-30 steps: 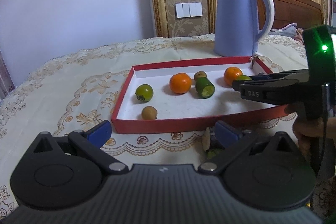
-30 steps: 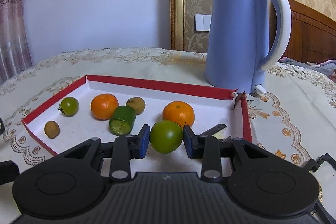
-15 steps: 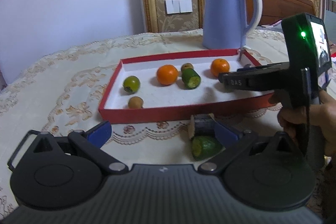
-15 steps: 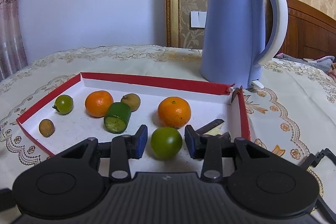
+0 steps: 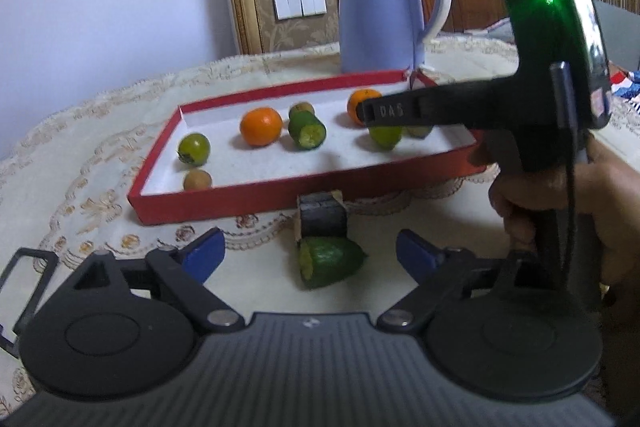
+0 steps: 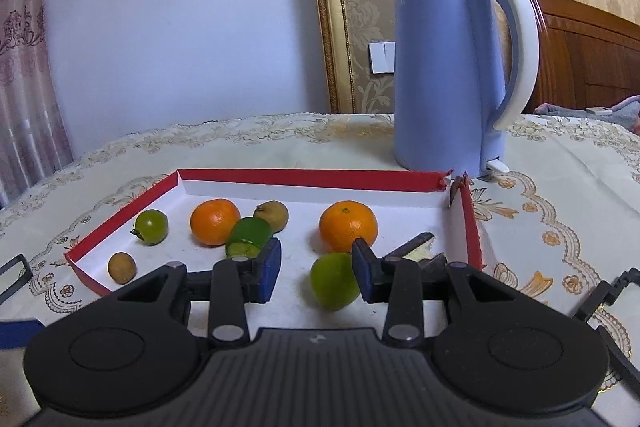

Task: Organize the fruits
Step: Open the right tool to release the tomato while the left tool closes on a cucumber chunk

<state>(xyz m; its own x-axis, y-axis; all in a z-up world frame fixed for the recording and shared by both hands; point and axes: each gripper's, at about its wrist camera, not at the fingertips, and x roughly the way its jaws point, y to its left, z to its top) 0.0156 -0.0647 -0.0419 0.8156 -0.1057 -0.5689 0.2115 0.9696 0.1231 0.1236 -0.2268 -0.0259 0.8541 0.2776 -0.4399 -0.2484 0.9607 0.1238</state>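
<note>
Right gripper: fingers spread apart, gripping nothing; a green round fruit lies loose on the tray floor between them, close against the right-hand pad.

Left gripper: fingers wide open, empty, low centre of frame above the counter. Between them a green cut fruit piece lies on the cloth, outside the tray; a dark block stands just behind it, at the tray's near wall.

Red tray, white floor, mid-frame. Contents:
- two oranges
- cut green cylinder
- brownish fruit behind it
- small green tomato at left
- small brown fruit at lower left

Blue kettle: upper right, behind the tray's far corner.

In the left wrist view, the right gripper's body crosses the tray's right end, hiding part of it.
</note>
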